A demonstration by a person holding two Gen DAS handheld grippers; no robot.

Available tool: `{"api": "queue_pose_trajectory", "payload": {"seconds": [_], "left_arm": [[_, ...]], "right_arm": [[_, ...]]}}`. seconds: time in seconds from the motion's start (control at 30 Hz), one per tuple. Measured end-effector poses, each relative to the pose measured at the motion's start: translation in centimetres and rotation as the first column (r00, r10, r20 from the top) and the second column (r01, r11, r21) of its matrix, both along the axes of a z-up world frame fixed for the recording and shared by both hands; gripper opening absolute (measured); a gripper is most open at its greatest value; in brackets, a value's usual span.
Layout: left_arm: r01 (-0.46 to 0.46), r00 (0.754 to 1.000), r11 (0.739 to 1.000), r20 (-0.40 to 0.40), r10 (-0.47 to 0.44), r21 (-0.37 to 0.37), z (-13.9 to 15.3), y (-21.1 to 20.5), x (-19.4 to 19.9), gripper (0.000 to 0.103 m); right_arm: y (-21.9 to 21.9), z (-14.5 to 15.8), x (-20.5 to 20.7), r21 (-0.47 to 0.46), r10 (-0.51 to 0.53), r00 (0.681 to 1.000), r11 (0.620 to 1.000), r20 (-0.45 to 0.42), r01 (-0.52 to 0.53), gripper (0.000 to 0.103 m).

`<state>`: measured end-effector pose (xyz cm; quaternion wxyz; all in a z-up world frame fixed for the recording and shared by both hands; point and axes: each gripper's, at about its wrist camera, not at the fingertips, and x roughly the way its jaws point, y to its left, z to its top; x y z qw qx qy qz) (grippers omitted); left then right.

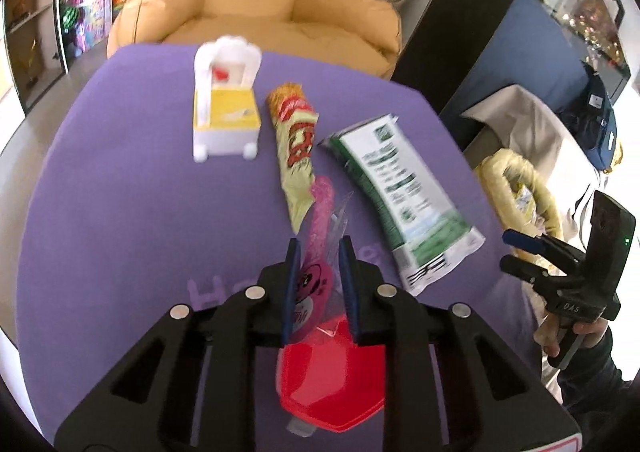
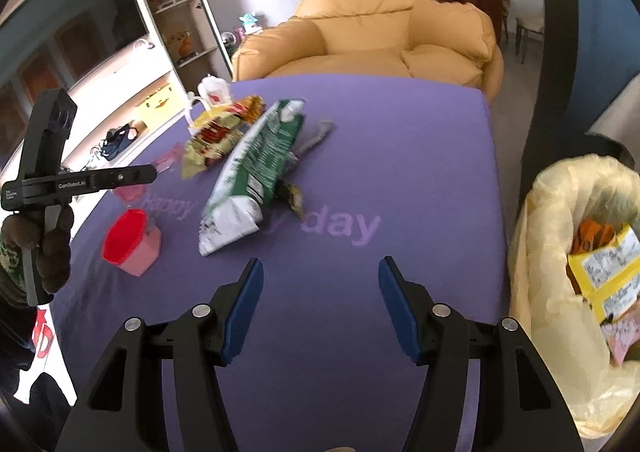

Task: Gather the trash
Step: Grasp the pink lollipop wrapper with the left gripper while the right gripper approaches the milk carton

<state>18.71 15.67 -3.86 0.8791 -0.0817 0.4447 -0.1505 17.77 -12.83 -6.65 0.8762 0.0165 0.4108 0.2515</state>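
My left gripper point(image 1: 319, 250) is shut on a pink wrapper point(image 1: 322, 207) with a clear plastic edge, held over a red and pink cup point(image 1: 332, 372). Ahead of it on the purple tablecloth point(image 1: 120, 191) lie a yellow and red snack wrapper point(image 1: 298, 143) and a green and white bag point(image 1: 400, 203). My right gripper point(image 2: 320, 272) stands open over bare cloth with nothing between its fingers. The green and white bag point(image 2: 256, 163) lies ahead of it to the left. It also shows at the right edge of the left wrist view as the right gripper point(image 1: 508, 250).
A bin lined with a yellow bag point(image 2: 560, 191) stands off the table's right edge and holds yellow and pink packets. A white toy chair point(image 1: 226, 107) with a yellow seat stands at the far side. A tan armchair point(image 2: 380, 31) sits behind the table.
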Motion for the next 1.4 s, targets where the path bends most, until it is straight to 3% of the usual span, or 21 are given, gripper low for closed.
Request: {"api": "queue_pose_trajectory", "payload": {"seconds": [0.27,0.4,0.53,0.67,0.7,0.73,0.77,0.9,0.93,0.97,1.07,1.27,1.4], "left_arm": [[-0.051,0.998,0.998,0.033,0.050,0.026,0.5,1.0,0.2,0.019],[-0.099,0.995,0.995,0.009,0.099,0.006,-0.3,2.6,0.9,0.019],[-0.112,0.994,0.993,-0.003,0.112,-0.029,-0.9,3.2,1.1,0.019],[-0.103,0.995,0.993,0.006,0.104,-0.052,-1.0,3.3,1.0,0.019],[-0.100,0.995,0.994,0.009,0.100,-0.054,-0.9,3.1,0.9,0.019],[-0.096,0.995,0.994,0.012,0.097,-0.056,-0.8,3.1,0.9,0.019],[-0.094,0.995,0.994,0.015,0.095,-0.058,-0.8,3.0,0.9,0.019],[-0.095,0.995,0.994,0.015,0.096,-0.061,-0.9,2.9,1.1,0.019],[-0.096,0.995,0.993,0.014,0.097,-0.065,-0.9,2.9,1.0,0.019],[-0.095,0.995,0.993,0.014,0.096,-0.068,-0.9,2.9,0.9,0.020],[-0.105,0.994,0.992,-0.002,0.105,-0.070,-1.2,3.2,0.6,0.036],[-0.089,0.993,0.996,-0.080,0.088,-0.009,-2.4,1.9,0.8,0.044],[-0.055,0.990,0.998,-0.126,0.059,0.037,-3.3,0.4,1.5,0.046]], "right_arm": [[3.7,2.0,1.9,0.014,0.064,0.997,0.998,0.044,-0.065,0.057],[7.1,1.9,5.0,0.029,0.101,0.995,0.994,0.015,-0.102,0.057],[10.0,0.8,8.1,-0.041,0.080,0.997,0.996,-0.004,-0.080,0.057],[10.8,-0.7,10.2,-0.023,0.082,0.993,0.996,-0.082,-0.084,0.057],[10.7,-0.7,10.1,-0.026,0.094,0.992,0.995,-0.079,-0.097,0.055],[10.7,-0.6,9.9,-0.036,0.110,0.991,0.993,-0.073,-0.112,0.041],[10.7,-0.4,9.5,-0.040,0.126,0.990,0.991,-0.065,-0.129,0.034],[10.0,0.9,7.5,-0.076,0.142,0.990,0.987,-0.019,-0.144,0.022],[9.5,1.3,7.1,-0.072,0.139,0.990,0.988,-0.014,-0.139,0.011],[9.0,1.6,6.8,-0.063,0.134,0.991,0.989,-0.012,-0.135,0.011],[7.1,2.7,5.8,-0.049,0.107,0.994,0.993,0.010,-0.107,0.011],[4.9,3.1,4.8,-0.081,0.068,0.997,0.995,0.036,-0.065,0.011],[5.1,2.4,4.2,-0.084,0.093,0.995,0.992,0.027,-0.091,0.012]]}}
